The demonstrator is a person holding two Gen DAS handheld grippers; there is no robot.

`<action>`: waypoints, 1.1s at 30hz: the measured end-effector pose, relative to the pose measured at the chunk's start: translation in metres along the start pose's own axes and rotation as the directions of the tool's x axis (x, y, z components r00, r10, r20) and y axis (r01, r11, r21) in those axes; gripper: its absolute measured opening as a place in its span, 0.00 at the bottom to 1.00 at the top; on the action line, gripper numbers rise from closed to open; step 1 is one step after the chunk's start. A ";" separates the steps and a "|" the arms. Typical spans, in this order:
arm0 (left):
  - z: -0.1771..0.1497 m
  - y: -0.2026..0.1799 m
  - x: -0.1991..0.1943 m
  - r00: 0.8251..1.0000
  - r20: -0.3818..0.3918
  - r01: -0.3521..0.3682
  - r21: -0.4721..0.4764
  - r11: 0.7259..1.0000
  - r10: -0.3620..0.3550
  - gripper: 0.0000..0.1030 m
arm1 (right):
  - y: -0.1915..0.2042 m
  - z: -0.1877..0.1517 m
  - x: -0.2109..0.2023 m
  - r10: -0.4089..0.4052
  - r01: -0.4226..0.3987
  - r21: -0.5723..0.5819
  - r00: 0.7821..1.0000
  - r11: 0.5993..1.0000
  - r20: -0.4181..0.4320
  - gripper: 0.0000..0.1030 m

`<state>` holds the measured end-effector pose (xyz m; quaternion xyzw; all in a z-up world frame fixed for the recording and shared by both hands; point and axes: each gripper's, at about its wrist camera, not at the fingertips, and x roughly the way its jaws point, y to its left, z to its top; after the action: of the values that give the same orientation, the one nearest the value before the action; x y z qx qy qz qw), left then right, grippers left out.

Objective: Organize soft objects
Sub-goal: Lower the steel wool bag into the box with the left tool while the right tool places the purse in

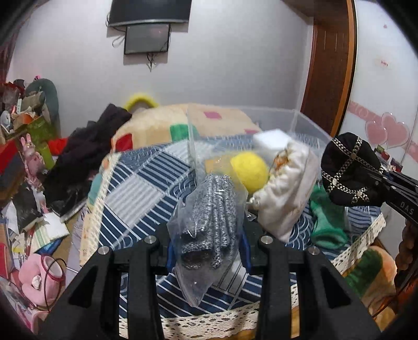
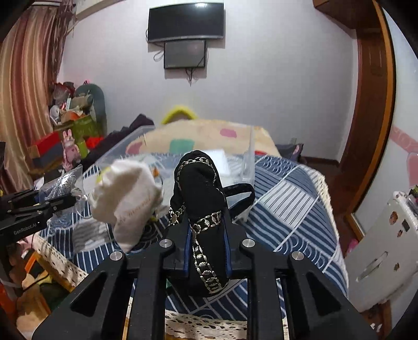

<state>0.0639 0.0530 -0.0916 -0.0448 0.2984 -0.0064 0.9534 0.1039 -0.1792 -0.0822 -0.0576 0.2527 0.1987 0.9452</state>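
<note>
Nearest the left wrist camera, the left claw (image 1: 209,251) is clamped on a clear plastic bag of grey knitted fabric (image 1: 209,217), which rises between its blue-padded fingers (image 1: 171,255) while the bag's pointed bottom corner hangs below them. Just past it a white cloth pouch (image 1: 284,188) appears in mid-air, slightly blurred, beside a yellow ball (image 1: 249,170) and a white block (image 1: 271,140) that lie within or over the clear plastic bin (image 1: 308,123); which of the two cannot be told. A green knitted item (image 1: 326,222) lies on the blue-and-white patterned cloth (image 1: 146,183) that covers the bench, to the right of the pouch. At the right edge of that view the right claw (image 1: 381,180) comes in from the side, gripping a black cap with gold chain trim (image 1: 350,170). From the right wrist camera, the right claw (image 2: 206,248) is closed on the same black cap (image 2: 201,198), held upright between its fingers, with a black strap (image 2: 240,189) looping off toward the bin (image 2: 248,162). The white pouch (image 2: 130,198) sits to the left of the cap, and farther left the left claw (image 2: 75,200) shows with the grey bag (image 2: 62,183). A checked blanket (image 2: 209,136) lies behind the bin, and two dark screens (image 2: 185,23) hang on the wall.
</note>
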 end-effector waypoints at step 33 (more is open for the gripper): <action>0.094 -0.020 0.095 0.992 -0.064 0.105 0.002 0.994 -0.105 0.37 | -0.003 0.058 0.050 -0.009 0.006 0.046 0.998 0.999 0.064 0.16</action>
<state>0.1953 0.0372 -0.0671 -0.0578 0.3257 -0.0587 0.9419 0.1709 -0.1522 -0.0564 -0.0305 0.2267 0.1911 0.9546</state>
